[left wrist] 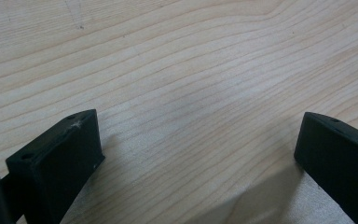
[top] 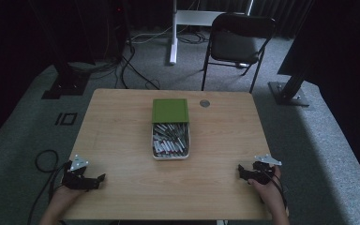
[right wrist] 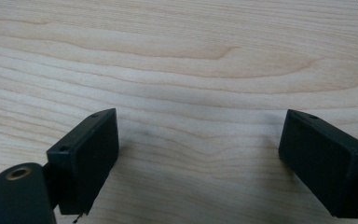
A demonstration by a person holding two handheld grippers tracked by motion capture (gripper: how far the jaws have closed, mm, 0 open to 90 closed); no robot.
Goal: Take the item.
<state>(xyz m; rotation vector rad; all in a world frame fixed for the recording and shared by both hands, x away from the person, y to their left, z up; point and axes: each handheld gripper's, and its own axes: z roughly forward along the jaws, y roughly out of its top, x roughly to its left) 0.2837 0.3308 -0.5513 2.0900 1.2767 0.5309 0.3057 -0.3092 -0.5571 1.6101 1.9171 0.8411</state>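
A white tray (top: 170, 155) sits at the middle of the wooden table (top: 122, 136), packed with what look like small silver-grey cylinders (top: 169, 138), too small to identify. A green lid (top: 169, 110) lies against its far end. The left gripper (top: 98, 180) and right gripper (top: 240, 170) rest near the table's near corners, well apart from the tray, each with jaws spread wide over bare wood.
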